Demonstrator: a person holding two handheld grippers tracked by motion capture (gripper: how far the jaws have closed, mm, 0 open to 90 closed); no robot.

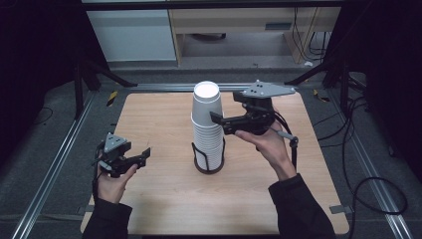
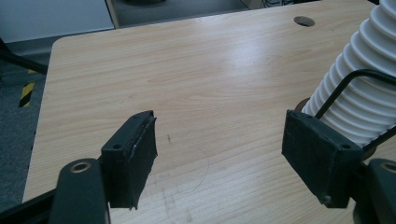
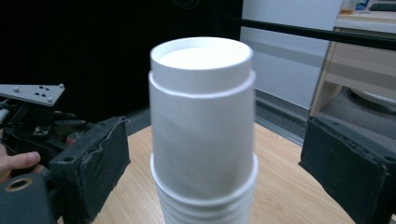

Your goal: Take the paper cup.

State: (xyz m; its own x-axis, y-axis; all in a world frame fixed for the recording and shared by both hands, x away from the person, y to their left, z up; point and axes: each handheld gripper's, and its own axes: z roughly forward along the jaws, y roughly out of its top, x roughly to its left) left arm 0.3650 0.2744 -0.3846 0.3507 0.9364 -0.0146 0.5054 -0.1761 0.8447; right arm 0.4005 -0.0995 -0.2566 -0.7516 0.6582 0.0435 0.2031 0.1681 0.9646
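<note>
A tall stack of white paper cups (image 1: 207, 130), mouths down, stands in a black wire holder (image 1: 209, 167) at the middle of the wooden table (image 1: 159, 199). My right gripper (image 1: 215, 118) is level with the top cup (image 1: 206, 99), coming in from the right. In the right gripper view that top cup (image 3: 202, 116) sits between the pads (image 3: 93, 163) of the right gripper (image 3: 219, 161), with a gap on each side; the jaws are open. My left gripper (image 1: 144, 155) rests low at the table's left, open, nothing between the jaws of the left gripper (image 2: 219, 154); the cup stack (image 2: 364, 79) is beyond its right pad.
The table has a small round hole (image 2: 304, 20) near its far edge. Aluminium rails (image 1: 59, 154) frame the table on the floor. Cables (image 1: 358, 189) lie on the floor to the right. A desk and cabinet (image 1: 224, 30) stand beyond the table.
</note>
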